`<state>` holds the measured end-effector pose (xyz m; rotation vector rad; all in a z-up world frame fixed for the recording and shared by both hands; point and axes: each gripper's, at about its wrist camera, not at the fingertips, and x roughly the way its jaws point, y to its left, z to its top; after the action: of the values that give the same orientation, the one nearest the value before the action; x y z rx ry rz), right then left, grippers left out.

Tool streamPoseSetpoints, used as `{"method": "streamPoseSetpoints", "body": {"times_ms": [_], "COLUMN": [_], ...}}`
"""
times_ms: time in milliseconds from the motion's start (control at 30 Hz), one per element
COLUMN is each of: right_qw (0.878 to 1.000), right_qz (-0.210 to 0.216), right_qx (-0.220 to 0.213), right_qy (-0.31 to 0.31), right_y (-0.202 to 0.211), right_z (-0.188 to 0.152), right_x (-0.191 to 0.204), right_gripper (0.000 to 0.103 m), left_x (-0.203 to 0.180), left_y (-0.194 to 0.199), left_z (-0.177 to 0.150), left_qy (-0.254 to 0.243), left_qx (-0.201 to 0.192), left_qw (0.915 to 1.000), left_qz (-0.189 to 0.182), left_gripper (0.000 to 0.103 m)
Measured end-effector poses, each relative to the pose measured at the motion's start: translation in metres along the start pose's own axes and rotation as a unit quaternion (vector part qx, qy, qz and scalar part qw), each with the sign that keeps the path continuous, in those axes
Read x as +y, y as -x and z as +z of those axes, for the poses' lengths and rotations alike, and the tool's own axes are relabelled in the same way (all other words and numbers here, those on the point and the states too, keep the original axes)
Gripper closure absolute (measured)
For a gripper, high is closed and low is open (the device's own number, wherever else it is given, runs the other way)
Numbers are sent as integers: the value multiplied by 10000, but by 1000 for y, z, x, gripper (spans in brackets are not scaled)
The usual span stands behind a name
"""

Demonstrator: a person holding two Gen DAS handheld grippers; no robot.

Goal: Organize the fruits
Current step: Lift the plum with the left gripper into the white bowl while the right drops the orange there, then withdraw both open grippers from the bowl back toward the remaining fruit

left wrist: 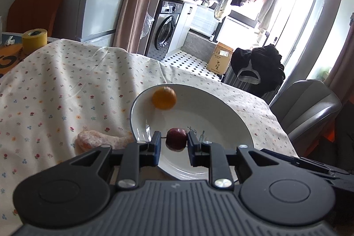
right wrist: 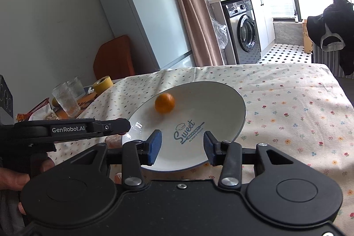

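A white plate (left wrist: 199, 112) printed "Sweet" (right wrist: 221, 103) lies on the flowered tablecloth. An orange (left wrist: 164, 97) (right wrist: 164, 102) sits in the plate's far part and looks blurred. My left gripper (left wrist: 174, 136) hangs over the plate's near side, shut on a small dark red fruit (left wrist: 177, 141) whose stem points at the left finger. In the right wrist view this gripper (right wrist: 115, 125) reaches in from the left at the plate's rim and hides the red fruit. My right gripper (right wrist: 182, 145) stands open above the plate's near edge, holding nothing. A pale, peeled-looking orange fruit (left wrist: 95, 141) lies on the cloth left of the plate.
A yellow tape roll (left wrist: 34, 40) (right wrist: 102, 83), two drinking glasses (right wrist: 66, 98) and snack packets crowd the far left of the table. A grey chair (left wrist: 305, 107) stands past the right table edge. A person's hand (right wrist: 13, 178) holds the left gripper.
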<state>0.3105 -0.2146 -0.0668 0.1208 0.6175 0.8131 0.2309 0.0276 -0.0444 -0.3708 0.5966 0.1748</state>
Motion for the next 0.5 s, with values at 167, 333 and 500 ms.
{"method": "streamPoseSetpoints", "body": {"times_ms": [167,333,500], "right_qw": [9999,9998,9997], "right_qz": [-89,-139,-120], "right_qx": [25,93,121], "right_qy": [-80,-101,-153], "right_y": [7,9,11], "right_z": [-6,-12,-19], "right_x": [-4,-5,-7], "right_gripper": [58,56,56], "left_x": [-2,-3,2], "left_y": [-5,-5,2], "left_z": [0,0,-9], "left_qy": [-18,-18,13], "left_qx": [6,-6,35], "left_qw": [10000,10000,9999], "left_qz": [12,71,96], "left_gripper": [80,73,63]}}
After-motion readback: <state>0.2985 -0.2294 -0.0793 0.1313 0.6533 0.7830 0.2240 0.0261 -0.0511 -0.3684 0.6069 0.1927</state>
